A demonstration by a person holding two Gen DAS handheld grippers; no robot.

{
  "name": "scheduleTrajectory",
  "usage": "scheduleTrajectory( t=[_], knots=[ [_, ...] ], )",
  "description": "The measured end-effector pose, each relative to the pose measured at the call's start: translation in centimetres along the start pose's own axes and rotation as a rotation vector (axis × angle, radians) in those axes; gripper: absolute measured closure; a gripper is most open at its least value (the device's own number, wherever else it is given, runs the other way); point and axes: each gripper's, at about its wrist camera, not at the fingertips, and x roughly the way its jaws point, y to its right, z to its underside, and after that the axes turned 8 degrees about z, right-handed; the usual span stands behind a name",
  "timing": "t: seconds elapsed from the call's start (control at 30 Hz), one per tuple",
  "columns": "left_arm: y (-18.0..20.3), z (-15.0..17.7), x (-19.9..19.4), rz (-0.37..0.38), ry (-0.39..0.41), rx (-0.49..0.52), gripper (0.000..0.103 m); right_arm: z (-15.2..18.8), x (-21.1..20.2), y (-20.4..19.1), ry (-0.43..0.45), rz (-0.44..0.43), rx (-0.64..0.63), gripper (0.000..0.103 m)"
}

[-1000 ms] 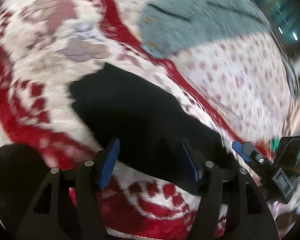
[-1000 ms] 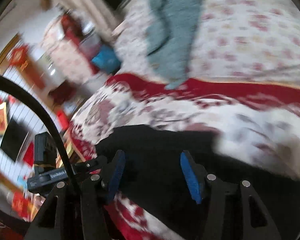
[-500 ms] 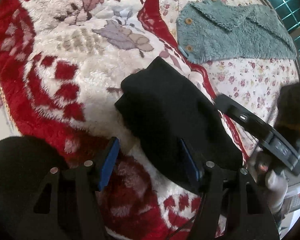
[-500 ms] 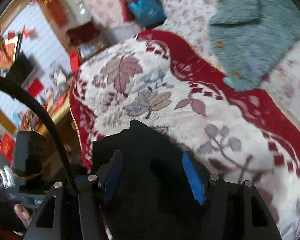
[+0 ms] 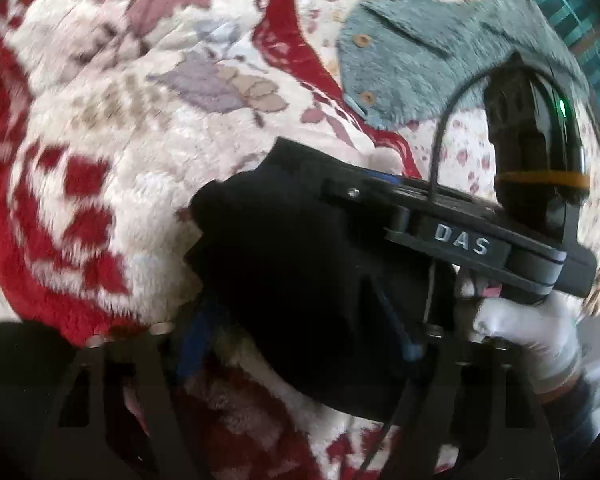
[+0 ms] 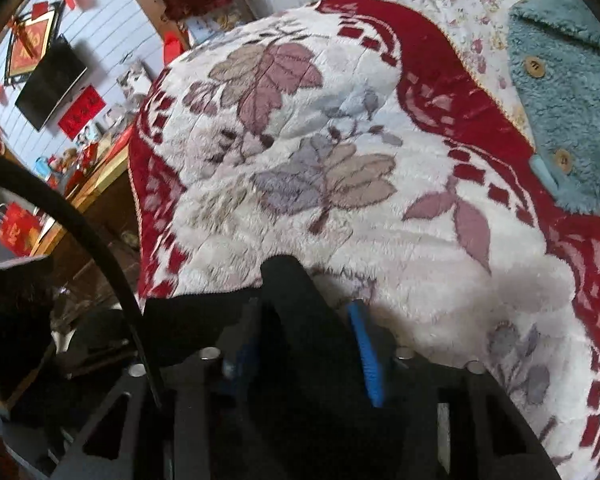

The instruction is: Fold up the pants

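the black pants [image 5: 300, 280] lie bunched in a compact fold on the plush blanket [image 5: 100, 140] — a fold seems left. the left gripper [image 5: 300, 340] and right gripper [image 6: 304, 344] are both closing with cloth between the pads — grip not yet sure

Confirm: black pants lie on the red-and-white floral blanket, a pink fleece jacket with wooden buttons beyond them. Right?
Not quite. The fleece jacket is teal, not pink; the right wrist view shows it clearly, wooden buttons included. The rest holds: the black pants lie on the red-and-white floral blanket, with the jacket beyond them.
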Motion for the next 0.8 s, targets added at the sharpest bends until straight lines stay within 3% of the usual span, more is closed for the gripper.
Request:
scheduleTrajectory(
  t=[0.03, 0.07, 0.17, 0.5, 0.8],
  knots=[
    [0.0, -0.1, 0.0, 0.030, -0.009, 0.003, 0.065, 0.2, -0.2, -0.1, 0.013, 0.001, 0.001, 0.075],
    [-0.1, -0.3, 0.1, 0.068, -0.024, -0.011, 0.071, 0.3, -0.5, -0.2, 0.027, 0.002, 0.003, 0.079],
    [-0.1, -0.5, -0.5, 0.106, -0.021, -0.027, 0.079, 0.5, -2.7, -0.1, 0.078, -0.021, 0.039, 0.086],
    [8.1, -0.1, -7.0, 0.206, 0.098, 0.200, 0.083, 3.0, -15.3, -0.3, 0.343, -0.064, 0.122, 0.087],
    [18.3, 3.5, -7.9, 0.350, 0.062, 0.425, 0.083, 11.7, -26.6, 2.4, 0.546, -0.010, 0.272, 0.086]
  ],
)
